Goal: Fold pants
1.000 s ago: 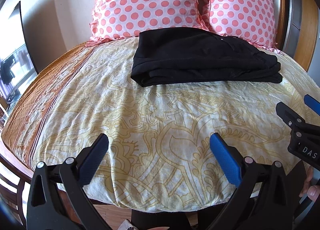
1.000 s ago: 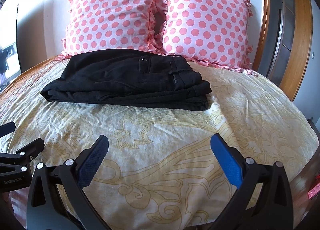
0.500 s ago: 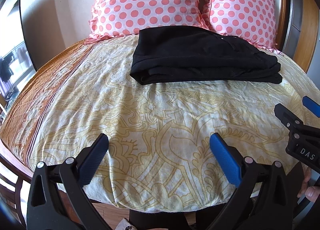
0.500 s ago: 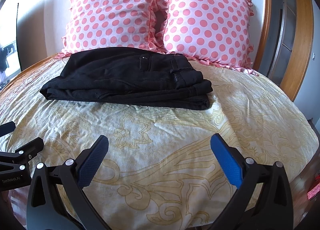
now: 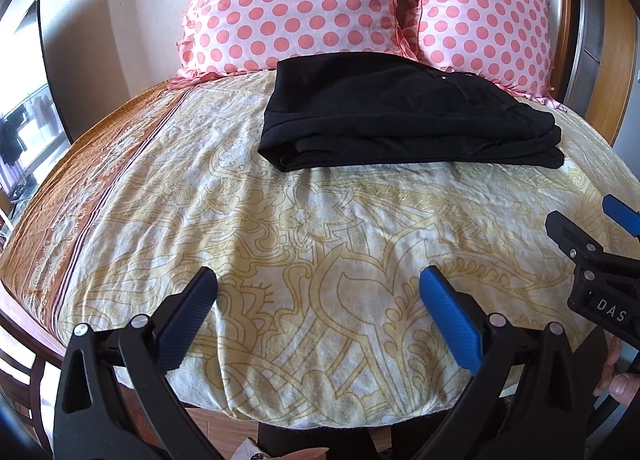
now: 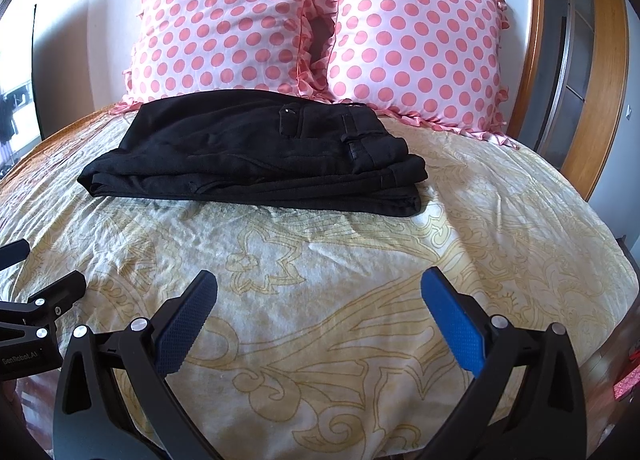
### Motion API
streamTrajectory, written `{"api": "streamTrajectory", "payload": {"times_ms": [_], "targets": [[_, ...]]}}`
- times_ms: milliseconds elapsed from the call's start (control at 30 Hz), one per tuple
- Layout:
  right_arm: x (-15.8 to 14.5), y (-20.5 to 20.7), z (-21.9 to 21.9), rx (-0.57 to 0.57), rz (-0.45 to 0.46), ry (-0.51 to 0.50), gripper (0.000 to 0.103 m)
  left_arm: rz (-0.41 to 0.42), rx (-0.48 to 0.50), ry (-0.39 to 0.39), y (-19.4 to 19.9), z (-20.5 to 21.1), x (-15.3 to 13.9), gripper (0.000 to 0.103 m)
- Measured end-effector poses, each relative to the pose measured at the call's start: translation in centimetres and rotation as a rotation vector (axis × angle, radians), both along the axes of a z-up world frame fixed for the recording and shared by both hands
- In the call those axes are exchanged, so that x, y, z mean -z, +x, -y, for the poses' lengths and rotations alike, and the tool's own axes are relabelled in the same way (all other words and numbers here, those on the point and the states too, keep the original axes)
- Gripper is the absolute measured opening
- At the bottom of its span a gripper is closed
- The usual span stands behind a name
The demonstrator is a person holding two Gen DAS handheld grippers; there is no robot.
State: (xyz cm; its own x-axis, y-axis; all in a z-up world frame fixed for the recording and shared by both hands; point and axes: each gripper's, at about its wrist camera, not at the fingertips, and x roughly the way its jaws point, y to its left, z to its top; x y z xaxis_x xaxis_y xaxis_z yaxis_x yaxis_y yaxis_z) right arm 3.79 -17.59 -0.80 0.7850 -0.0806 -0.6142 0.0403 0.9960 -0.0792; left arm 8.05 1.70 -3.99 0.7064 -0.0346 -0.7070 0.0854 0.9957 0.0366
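Two claws, both spread wide and holding nothing: left gripper [image 5: 318,284] and right gripper [image 6: 319,286], low over the near edge of the yellow bedspread [image 5: 320,227]. Well apart from both, folded black pants [image 6: 256,155] flat against two polka-dot pillows [image 6: 320,27]. Only from the left wrist: orange border stripe [image 5: 84,187] and a fingertip [image 5: 622,384]. Only from the right wrist: pants button and waistband.
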Motion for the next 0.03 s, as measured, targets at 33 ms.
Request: {"api": "streamTrajectory", "payload": {"times_ms": [33], "targets": [[0.02, -0.01, 0.03, -0.001, -0.002, 0.000, 0.102, 0.000, 0.001, -0.001, 0.11, -0.11, -0.01, 0.101]]}}
